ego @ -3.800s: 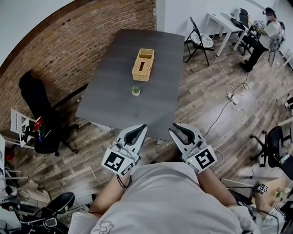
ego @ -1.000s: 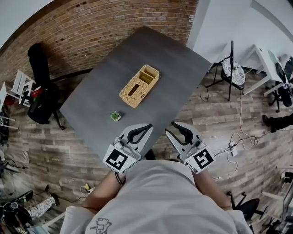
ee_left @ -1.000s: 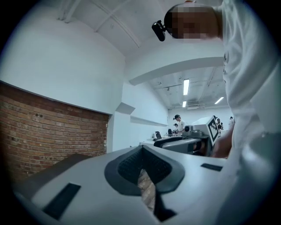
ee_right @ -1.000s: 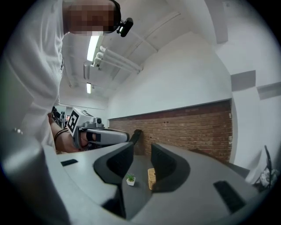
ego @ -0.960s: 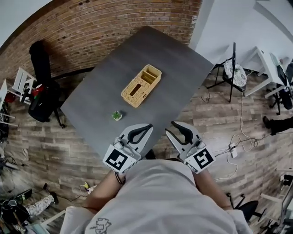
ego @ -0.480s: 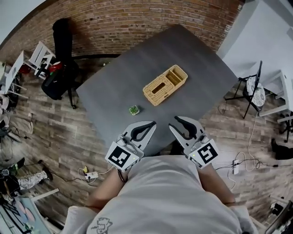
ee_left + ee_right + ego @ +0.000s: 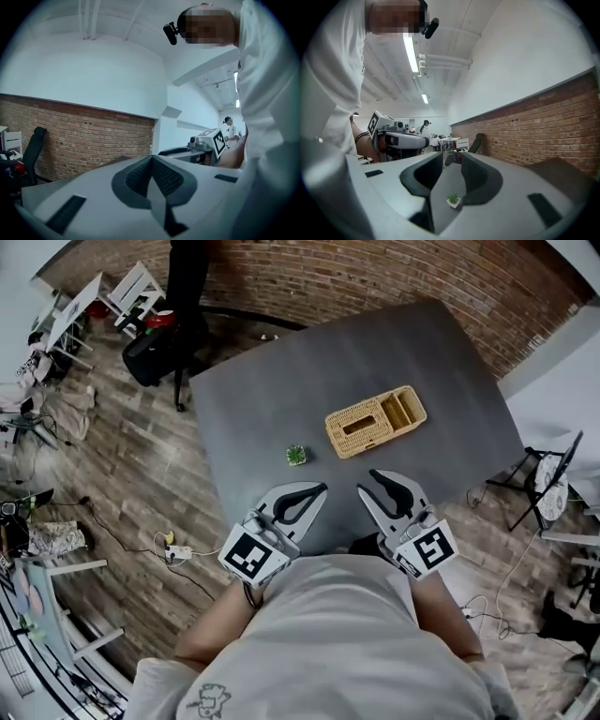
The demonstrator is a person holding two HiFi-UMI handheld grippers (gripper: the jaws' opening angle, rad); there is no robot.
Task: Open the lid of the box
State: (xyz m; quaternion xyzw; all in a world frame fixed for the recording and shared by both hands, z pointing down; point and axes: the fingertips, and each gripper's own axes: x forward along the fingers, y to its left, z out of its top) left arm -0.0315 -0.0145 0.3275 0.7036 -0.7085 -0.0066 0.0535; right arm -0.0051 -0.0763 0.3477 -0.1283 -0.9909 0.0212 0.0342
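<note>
A woven wicker box [image 7: 375, 421] lies on the dark grey table [image 7: 272, 399], its slotted lid [image 7: 359, 427] flat on the left part and an uncovered compartment at its right end. In front of it stands a tiny potted plant [image 7: 296, 455], which also shows between the right jaws, far off [image 7: 453, 200]. Both grippers hover at the table's near edge, close to the person's chest and well short of the box. My left gripper [image 7: 322, 489] [image 7: 151, 158] has its tips together, holding nothing. My right gripper [image 7: 370, 484] [image 7: 451, 159] stands open with nothing between the fingers.
A brick wall runs behind the table. A black office chair [image 7: 173, 296] and white chairs [image 7: 131, 292] stand at the far left, a folding chair [image 7: 548, 493] at the right. A power strip [image 7: 173, 551] and cables lie on the wooden floor. People stand at desks far off.
The view has swung round the table: box and plant now sit to the right and nearer, the box lying crosswise. Both grippers keep their place before the chest, jaws unchanged.
</note>
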